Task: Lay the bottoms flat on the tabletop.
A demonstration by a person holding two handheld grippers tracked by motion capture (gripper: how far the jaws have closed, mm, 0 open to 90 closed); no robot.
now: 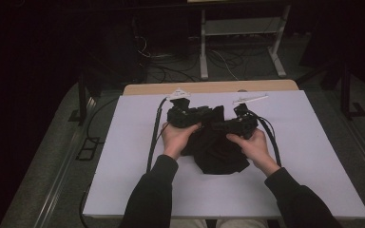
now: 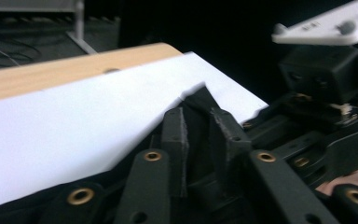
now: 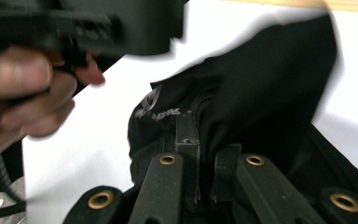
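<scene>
We work a black garment [image 1: 216, 149] bunched mid-bench [image 1: 123, 190], both tongs at its far edge, probably to lift and spread it. Right tongs [image 3: 205, 154] pinch a fold of the cloth. Left tongs [image 2: 200, 135] stand slightly parted around a cloth corner; grip unclear. White print on the fabric [image 3: 161, 113], too blurred to read.

A white sheet [image 1: 123, 156] covers the wooden table [image 1: 209, 87]; cables [image 1: 171, 66] litter the floor.
</scene>
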